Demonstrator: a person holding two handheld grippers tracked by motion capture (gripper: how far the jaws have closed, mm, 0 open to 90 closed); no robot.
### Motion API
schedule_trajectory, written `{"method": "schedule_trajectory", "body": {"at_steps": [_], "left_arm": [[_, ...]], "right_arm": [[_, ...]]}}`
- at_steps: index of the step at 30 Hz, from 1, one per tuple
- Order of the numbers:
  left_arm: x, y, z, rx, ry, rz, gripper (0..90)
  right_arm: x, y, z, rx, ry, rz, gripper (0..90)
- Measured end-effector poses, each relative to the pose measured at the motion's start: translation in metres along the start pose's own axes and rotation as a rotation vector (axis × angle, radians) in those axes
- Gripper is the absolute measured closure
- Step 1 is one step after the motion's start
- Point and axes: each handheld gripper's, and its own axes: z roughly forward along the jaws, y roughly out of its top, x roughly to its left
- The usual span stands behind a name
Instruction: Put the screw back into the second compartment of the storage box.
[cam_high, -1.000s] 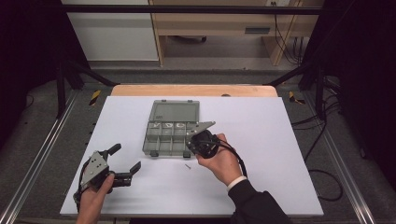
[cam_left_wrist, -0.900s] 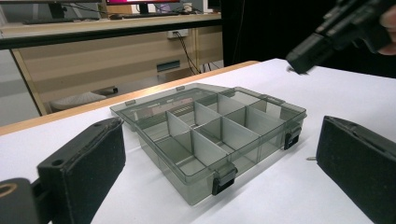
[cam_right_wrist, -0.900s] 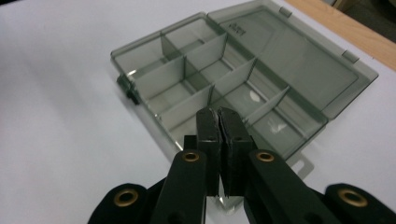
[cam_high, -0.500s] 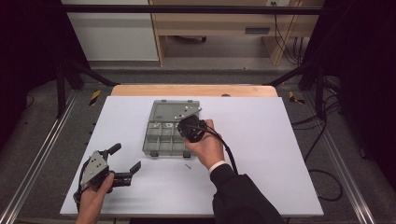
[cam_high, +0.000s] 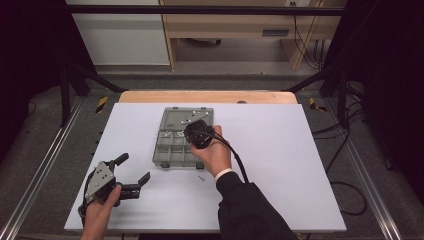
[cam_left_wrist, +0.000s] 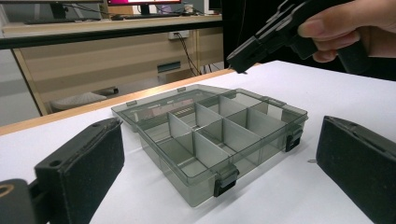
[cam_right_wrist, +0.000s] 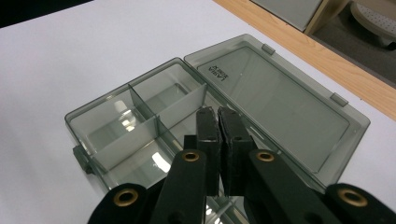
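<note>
While my left gripper (cam_high: 131, 173) rests wide open near the table's front edge, my right gripper (cam_right_wrist: 219, 122) hovers over the organizer box (cam_high: 182, 143) at mid-table, jaws pressed together; whether they pinch anything I cannot tell. Tip: aim over one compartment, go low before opening. Small screw (cam_high: 201, 177) lies just before the box. Lid (cam_right_wrist: 280, 100) lies open flat beyond.

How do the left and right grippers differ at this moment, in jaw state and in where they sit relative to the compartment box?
The left gripper has its jaws spread wide; the right gripper has its jaws pressed together, nothing visible between them. The left sits low on the white table, apart from the translucent grey plastic compartment box; the right hangs over the open box. Both are black and hand-held.
</note>
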Motion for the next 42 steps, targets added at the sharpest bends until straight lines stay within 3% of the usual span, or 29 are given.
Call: {"method": "schedule_trajectory", "body": {"at_steps": [5, 26, 28, 31, 42], "left_arm": [[0.0, -0.001, 0.001, 0.005, -0.001, -0.001, 0.8], [0.0, 0.0, 0.003, 0.002, -0.012, -0.002, 0.8], [0.0, 0.0, 0.002, 0.0, -0.011, -0.005, 0.8], [0.001, 0.0, 0.002, 0.001, -0.01, -0.008, 0.8], [0.001, 0.0, 0.001, -0.007, -0.007, -0.011, 0.8]], "right_arm": [[0.005, 0.004, 0.015, 0.021, -0.004, -0.025, 88.0], [0.014, 0.012, 0.053, 0.073, 0.02, -0.014, 87.3], [0.014, 0.011, 0.055, 0.082, 0.006, 0.0, 76.4], [0.013, 0.01, 0.053, 0.086, 0.004, -0.005, 73.5], [0.013, 0.017, 0.017, 0.061, -0.027, -0.035, 48.0]]}}
